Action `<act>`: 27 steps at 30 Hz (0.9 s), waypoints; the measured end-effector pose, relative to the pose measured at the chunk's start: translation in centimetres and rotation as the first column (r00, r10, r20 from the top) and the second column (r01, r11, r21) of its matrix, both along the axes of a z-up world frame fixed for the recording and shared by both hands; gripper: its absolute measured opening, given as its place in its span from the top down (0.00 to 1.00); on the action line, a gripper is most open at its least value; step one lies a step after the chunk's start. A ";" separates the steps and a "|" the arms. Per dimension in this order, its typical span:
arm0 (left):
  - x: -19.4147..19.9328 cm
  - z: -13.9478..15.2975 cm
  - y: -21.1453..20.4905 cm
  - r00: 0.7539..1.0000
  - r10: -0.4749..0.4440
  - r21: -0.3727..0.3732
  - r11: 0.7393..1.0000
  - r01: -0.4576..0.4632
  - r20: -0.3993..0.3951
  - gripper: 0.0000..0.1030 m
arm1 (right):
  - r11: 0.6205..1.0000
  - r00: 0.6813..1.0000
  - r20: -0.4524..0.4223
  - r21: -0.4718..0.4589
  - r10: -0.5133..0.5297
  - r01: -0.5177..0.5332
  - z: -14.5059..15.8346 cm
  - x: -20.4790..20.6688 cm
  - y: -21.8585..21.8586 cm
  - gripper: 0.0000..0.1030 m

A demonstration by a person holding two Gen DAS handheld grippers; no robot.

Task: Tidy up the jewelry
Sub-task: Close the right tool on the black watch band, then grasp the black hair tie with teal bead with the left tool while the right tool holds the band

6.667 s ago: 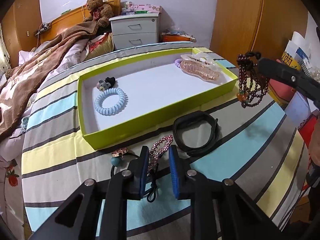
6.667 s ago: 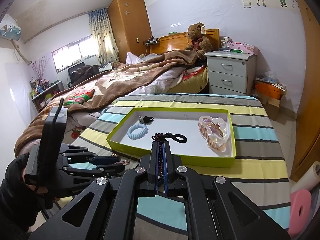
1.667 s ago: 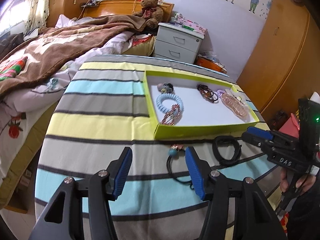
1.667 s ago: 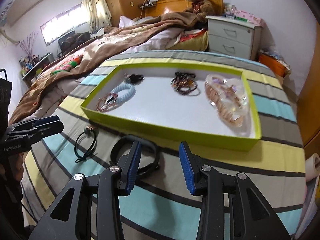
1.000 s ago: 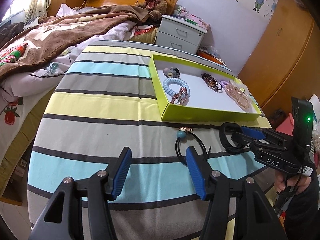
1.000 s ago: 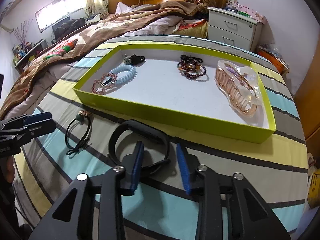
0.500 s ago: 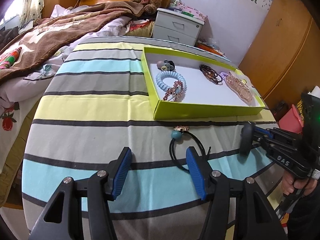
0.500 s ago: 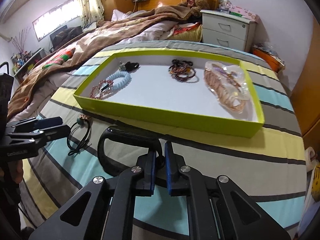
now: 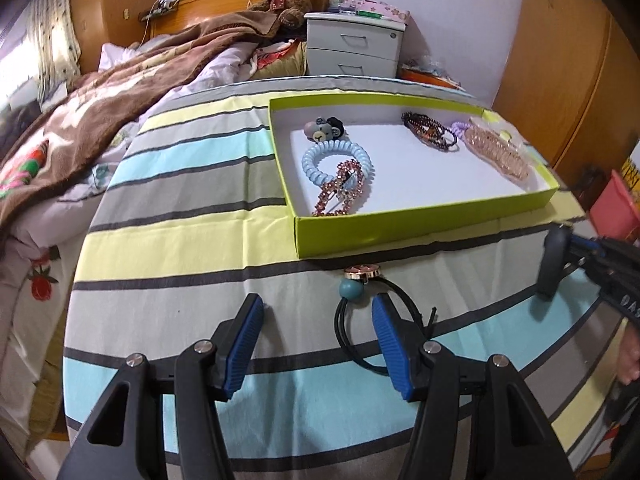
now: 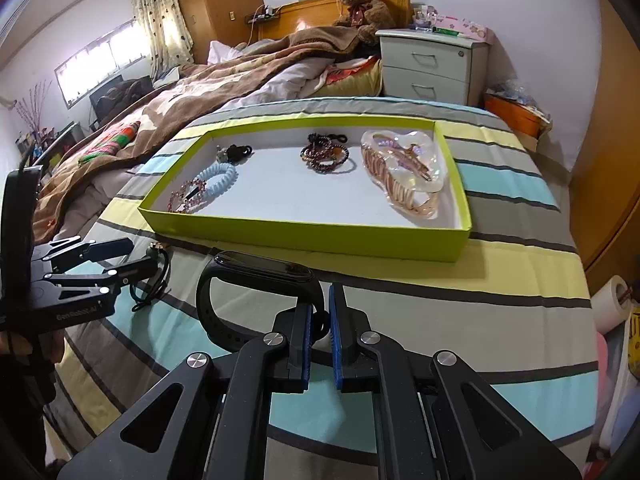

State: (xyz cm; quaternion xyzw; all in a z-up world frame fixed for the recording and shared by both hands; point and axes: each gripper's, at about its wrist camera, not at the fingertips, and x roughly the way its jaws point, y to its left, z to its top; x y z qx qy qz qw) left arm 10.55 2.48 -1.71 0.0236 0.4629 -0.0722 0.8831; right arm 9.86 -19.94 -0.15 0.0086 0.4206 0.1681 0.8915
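My right gripper [image 10: 320, 320] is shut on a black smart band [image 10: 260, 270] and holds it upright above the striped cloth; the band also shows at the right edge of the left wrist view [image 9: 554, 264]. My left gripper [image 9: 316, 328] is open and empty, just short of a black hair tie with a teal bead [image 9: 352, 290] lying on the cloth. A lime-green tray [image 9: 420, 228] behind holds a blue coil tie [image 9: 336, 152], a pink rhinestone clip [image 9: 340, 188], a bear hair tie [image 9: 324, 130], a dark bead bracelet [image 9: 428, 134] and a clear pink claw clip [image 9: 496, 154].
The striped cloth [image 9: 192, 240] covers a round table. A bed with a brown blanket [image 9: 120, 80] lies to the left. A grey nightstand [image 9: 352, 46] stands behind. Wooden wardrobes [image 9: 560, 60] and a red bin [image 9: 612, 208] are on the right.
My right gripper closed on the black smart band and has lifted it off the cloth. My left gripper stayed open and drew closer to the beaded hair tie.
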 end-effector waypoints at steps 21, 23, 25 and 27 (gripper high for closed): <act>-0.2 0.2 -2.1 0.997 -0.074 0.017 0.997 0.073 0.034 0.85 | 1.000 1.000 0.009 0.025 -0.008 0.008 -0.1 -0.7 0.1 0.92; -0.3 0.2 -2.3 0.997 -0.077 0.018 0.997 0.076 0.033 0.87 | 1.000 1.000 0.013 0.025 -0.010 0.009 0.0 -0.7 0.1 0.92; -0.4 0.2 -2.3 0.997 -0.075 0.013 0.997 0.075 0.032 0.87 | 1.000 1.000 0.013 0.024 -0.011 0.010 0.0 -0.8 0.0 0.92; -0.4 0.2 -2.3 0.997 -0.072 0.008 0.997 0.072 0.031 0.87 | 1.000 1.000 0.016 0.025 -0.014 0.013 0.1 -0.9 0.0 0.92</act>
